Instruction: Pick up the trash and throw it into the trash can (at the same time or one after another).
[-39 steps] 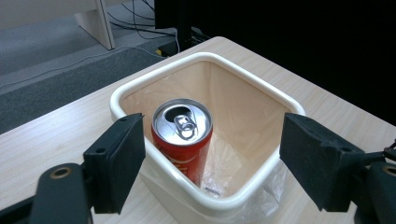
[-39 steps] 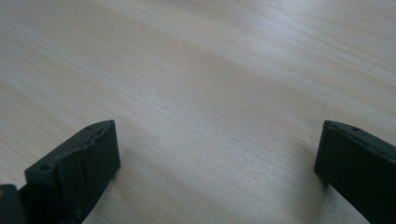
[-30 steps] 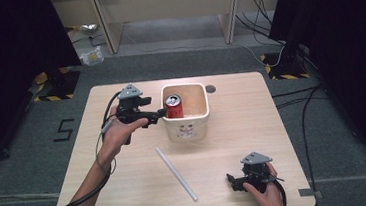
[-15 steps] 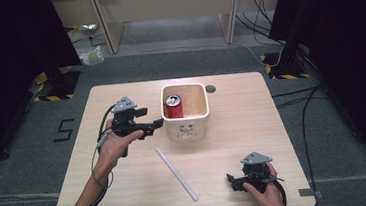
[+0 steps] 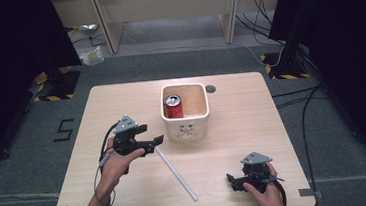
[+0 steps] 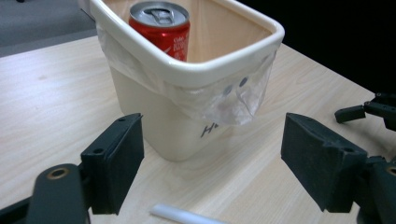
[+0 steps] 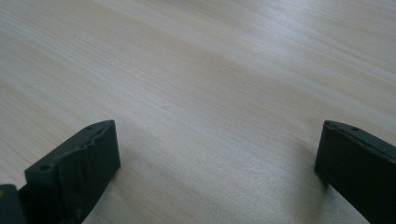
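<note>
Light wood table (image 5: 121, 103), square-ish, standing on grey floor.

Cream bin (image 5: 187, 127) near table centre, toward the far edge, lined with a thin clear bag (image 6: 233, 100) folded over the rim and hanging down the outer wall. Dark handwriting on the front wall, too cut off to read.

Red can (image 5: 173, 107) upright inside the bin, against the left wall as seen from above, pull-tab top facing up. Seen in left gripper view too (image 6: 161, 28), at the bin's far-left corner, top about level with the rim.

White tube (image 5: 176, 173) flat on the table, in front of the bin, running diagonally from near the bin's front-left corner toward the near edge. One end visible at the bottom of left gripper view (image 6: 180, 215), between the jaws, on the wood.

Left gripper (image 5: 155, 141) in the person's left hand (image 5: 118, 161), left of the bin's front, above the far end of the tube, aimed at the bin. Released: jaws wide apart, nothing between them, clear of both bin and tube.

Right gripper (image 5: 232, 181) in the right hand (image 5: 263, 189) at the near right corner, well apart from bin and tube, low over the table. Also released: jaws spread wide over bare wood (image 7: 210, 84), gripping nothing.

Small dark round hole (image 5: 210, 88) in the tabletop just beside the bin's far-right corner.
</note>
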The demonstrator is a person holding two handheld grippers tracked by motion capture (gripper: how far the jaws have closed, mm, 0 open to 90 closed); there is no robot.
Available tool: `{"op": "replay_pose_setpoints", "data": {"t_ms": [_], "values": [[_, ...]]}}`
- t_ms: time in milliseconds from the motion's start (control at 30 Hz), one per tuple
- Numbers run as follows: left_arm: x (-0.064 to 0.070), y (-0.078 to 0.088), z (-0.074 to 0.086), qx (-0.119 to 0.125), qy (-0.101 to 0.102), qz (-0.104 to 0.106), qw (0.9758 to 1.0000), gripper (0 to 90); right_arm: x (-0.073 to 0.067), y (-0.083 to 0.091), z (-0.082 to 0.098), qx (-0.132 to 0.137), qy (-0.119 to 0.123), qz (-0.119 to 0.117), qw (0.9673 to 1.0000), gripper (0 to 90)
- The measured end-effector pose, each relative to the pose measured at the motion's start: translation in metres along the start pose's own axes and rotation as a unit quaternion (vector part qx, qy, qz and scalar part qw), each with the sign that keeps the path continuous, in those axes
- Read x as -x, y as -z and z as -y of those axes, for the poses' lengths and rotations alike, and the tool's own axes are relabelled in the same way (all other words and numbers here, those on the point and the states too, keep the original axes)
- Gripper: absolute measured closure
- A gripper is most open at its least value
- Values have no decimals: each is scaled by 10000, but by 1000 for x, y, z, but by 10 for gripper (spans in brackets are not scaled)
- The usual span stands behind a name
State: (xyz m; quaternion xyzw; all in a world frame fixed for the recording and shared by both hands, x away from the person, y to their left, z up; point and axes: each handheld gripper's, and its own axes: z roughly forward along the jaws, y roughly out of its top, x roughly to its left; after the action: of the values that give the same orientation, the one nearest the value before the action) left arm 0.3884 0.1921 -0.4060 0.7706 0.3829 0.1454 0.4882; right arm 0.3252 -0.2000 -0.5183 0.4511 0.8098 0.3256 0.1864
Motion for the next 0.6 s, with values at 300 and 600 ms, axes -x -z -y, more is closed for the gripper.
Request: {"op": "replay_pose_setpoints", "data": {"t_ms": [300, 600], "values": [[6, -5, 17, -73, 38, -40, 10000, 209, 0, 0, 0, 1, 2, 0, 10000, 2], [7, -16, 36, -167, 164, -26, 9997, 211, 0, 0, 0, -3, -5, 1, 10000, 2]]}}
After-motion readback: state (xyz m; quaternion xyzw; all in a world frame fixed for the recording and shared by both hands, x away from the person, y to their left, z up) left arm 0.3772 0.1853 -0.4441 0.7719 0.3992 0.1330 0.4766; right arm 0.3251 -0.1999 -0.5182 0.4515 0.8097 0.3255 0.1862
